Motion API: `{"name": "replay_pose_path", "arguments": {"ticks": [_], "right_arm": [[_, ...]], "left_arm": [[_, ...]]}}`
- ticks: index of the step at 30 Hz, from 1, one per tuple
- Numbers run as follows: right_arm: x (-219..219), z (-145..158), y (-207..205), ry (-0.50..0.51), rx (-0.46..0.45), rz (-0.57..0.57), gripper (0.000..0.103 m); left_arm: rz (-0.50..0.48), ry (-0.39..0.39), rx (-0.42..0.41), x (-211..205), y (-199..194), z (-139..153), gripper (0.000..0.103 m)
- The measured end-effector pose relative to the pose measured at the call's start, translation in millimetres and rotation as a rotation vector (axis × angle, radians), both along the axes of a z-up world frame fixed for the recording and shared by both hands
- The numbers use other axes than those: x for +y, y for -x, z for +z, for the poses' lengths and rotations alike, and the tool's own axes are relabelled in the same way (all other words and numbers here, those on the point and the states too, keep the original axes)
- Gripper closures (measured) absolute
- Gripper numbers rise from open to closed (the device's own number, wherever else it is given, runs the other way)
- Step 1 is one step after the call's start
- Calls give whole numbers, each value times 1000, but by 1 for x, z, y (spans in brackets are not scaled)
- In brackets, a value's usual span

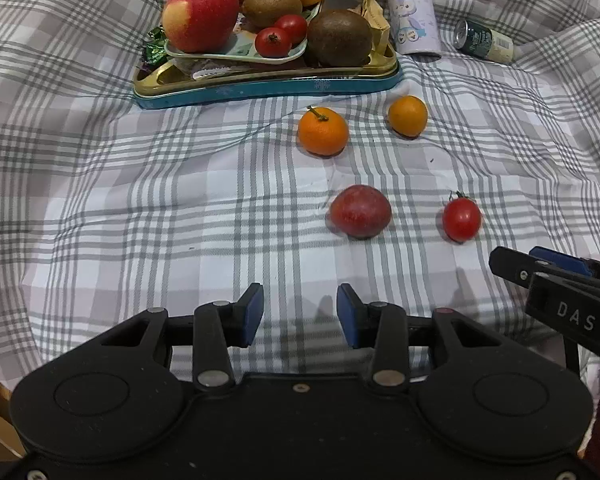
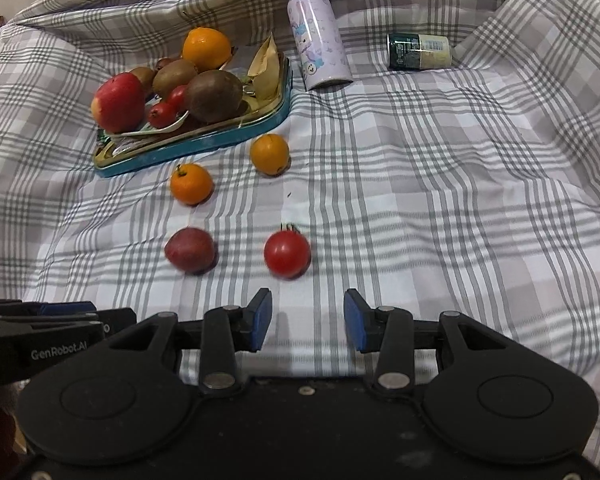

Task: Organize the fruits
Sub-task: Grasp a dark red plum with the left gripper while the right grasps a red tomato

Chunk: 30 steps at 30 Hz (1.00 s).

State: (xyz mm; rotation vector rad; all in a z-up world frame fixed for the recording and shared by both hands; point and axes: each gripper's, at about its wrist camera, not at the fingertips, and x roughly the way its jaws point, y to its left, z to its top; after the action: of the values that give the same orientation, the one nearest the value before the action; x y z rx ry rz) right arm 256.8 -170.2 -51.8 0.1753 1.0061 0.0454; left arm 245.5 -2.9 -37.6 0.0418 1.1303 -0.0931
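Both grippers hover open and empty over four loose fruits on the checked cloth.

The tomato (image 2: 287, 254) lies just ahead of the right gripper (image 2: 307, 319), slightly to its left; the dull red fruit (image 1: 360, 211) lies ahead of the left gripper (image 1: 300, 316), a little to its right. So each hand likely has its own nearest target. Both are smooth, round, with no long axis to align. Two glossy tangerines (image 1: 323, 131) sit farther on, near the heaped metal tray (image 1: 260, 90).
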Motion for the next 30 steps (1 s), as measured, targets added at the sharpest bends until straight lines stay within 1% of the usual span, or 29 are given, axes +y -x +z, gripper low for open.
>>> {"name": "replay_pose_path", "arguments": {"ticks": [6, 16, 20, 25, 28, 29, 30], "right_arm": [[7, -7, -22, 9, -4, 12, 60], [17, -23, -47, 17, 0, 23, 58], [19, -30, -53, 20, 15, 29, 58], [24, -37, -55, 50, 10, 43, 58], [23, -37, -54, 56, 1, 45, 62], [23, -36, -54, 54, -1, 50, 68], [23, -36, -53, 57, -3, 54, 68]], "left_arm": [[6, 2, 8, -1, -12, -4, 55], [25, 12, 24, 10, -19, -14, 55], [27, 17, 17, 12, -20, -14, 55], [22, 21, 15, 10, -22, -14, 55], [19, 19, 16, 7, -23, -14, 55], [17, 20, 16, 5, -24, -13, 55], [14, 22, 15, 4, -24, -12, 55]]}}
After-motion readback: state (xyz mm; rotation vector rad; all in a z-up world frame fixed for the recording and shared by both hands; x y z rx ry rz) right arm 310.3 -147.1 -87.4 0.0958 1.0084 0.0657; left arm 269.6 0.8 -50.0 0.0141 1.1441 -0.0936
